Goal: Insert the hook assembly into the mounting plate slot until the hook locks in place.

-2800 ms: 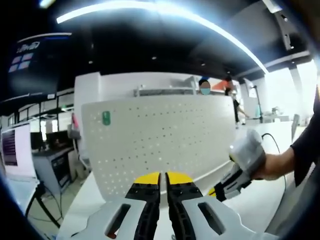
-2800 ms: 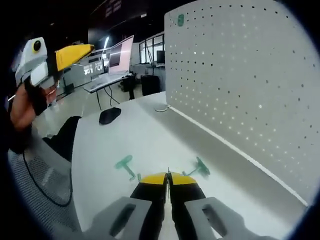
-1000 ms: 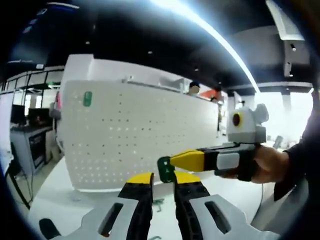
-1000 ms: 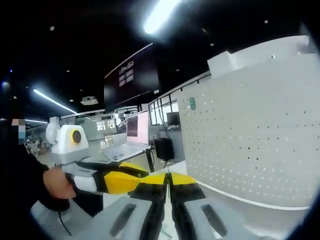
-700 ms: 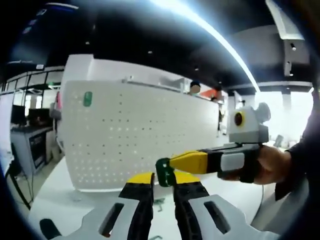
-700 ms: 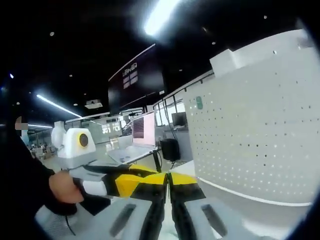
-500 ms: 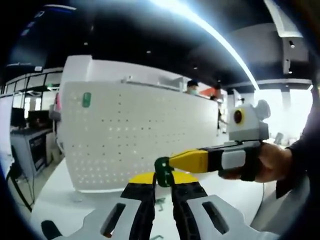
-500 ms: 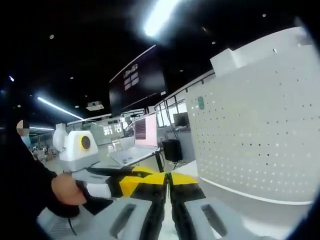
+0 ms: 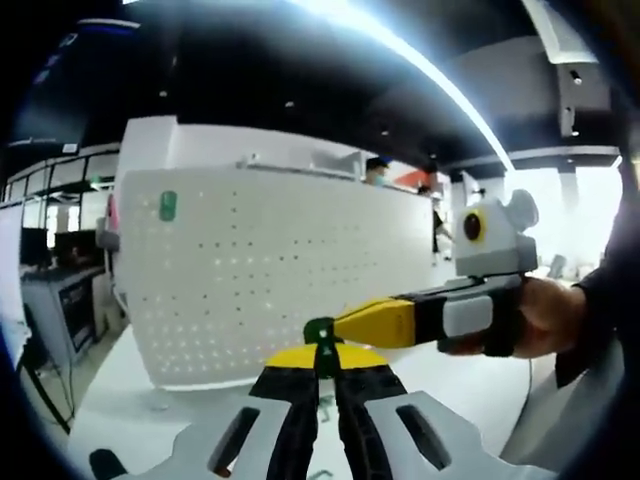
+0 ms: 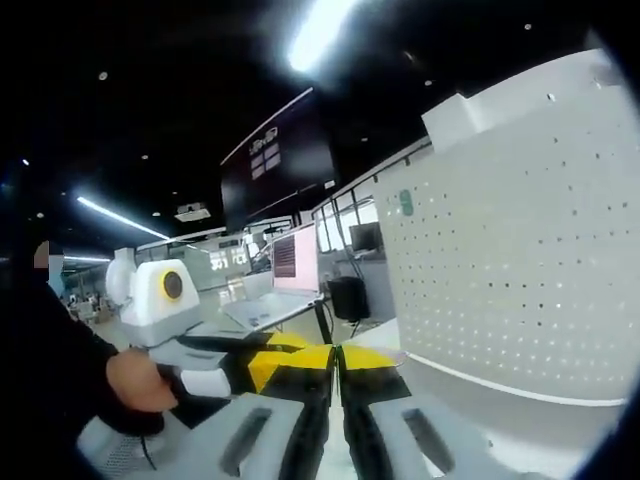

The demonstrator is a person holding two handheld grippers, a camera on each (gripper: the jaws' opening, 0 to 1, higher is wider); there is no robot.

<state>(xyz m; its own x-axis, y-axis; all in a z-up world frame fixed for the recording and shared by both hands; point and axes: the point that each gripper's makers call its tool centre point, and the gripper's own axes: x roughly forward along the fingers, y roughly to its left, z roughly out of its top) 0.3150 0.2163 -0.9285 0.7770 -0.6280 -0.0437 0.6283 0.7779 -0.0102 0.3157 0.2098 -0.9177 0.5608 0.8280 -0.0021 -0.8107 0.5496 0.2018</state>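
Both grippers pinch the small green hook between them: the left gripper has its jaws squeezed on it from below, and the right gripper holds it from the right. Behind the hook stands the white peg board, with another green hook stuck near its top left.

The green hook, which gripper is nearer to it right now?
Neither: the green hook sits between the left gripper's closed jaws and at the right gripper's tip.
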